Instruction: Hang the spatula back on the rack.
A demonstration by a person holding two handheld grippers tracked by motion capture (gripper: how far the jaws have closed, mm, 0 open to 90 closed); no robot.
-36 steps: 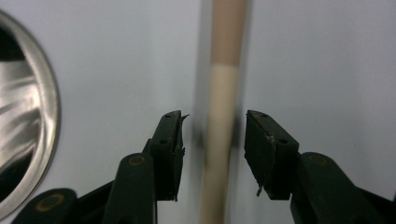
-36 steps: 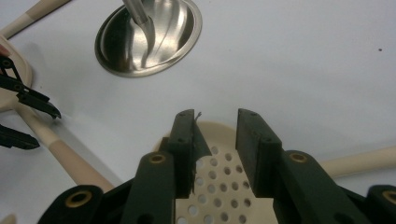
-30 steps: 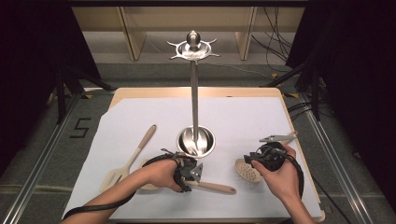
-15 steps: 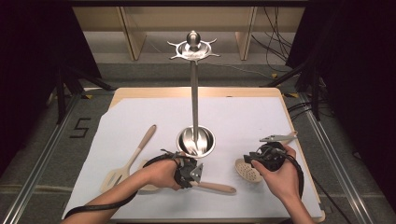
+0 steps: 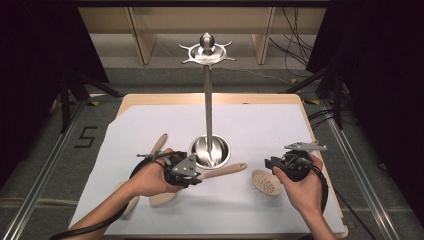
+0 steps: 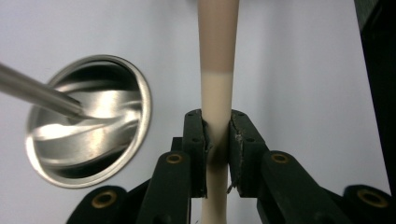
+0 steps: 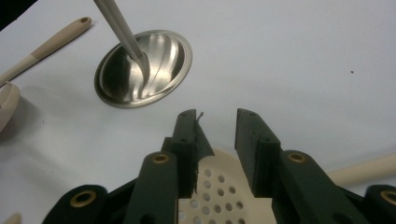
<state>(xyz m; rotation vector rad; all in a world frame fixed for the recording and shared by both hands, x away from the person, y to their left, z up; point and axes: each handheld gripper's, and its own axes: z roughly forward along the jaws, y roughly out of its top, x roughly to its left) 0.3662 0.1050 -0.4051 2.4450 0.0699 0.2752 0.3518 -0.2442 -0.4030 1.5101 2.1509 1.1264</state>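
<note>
left gripper (image 6: 216,140): jaws have just been closing and now clamp the handle of a beige spatula (image 5: 220,171), near the front edge of the desk (image 5: 280,100), just in front of the steel stand base (image 5: 210,150). right gripper (image 7: 217,140): jaws partly apart, gripping nothing, poised over the perforated skimmer head (image 7: 219,196), which lies toward the front right corner of the desk.

Left gripper (image 6: 216,140) closes its jaws onto the spatula handle (image 6: 217,88) and now clamps it. The spatula (image 5: 200,180) is lifted off the worktop, swung from lying flat to angled toward the stand base (image 5: 210,151). Left hand (image 5: 150,177) shifts up.
</note>
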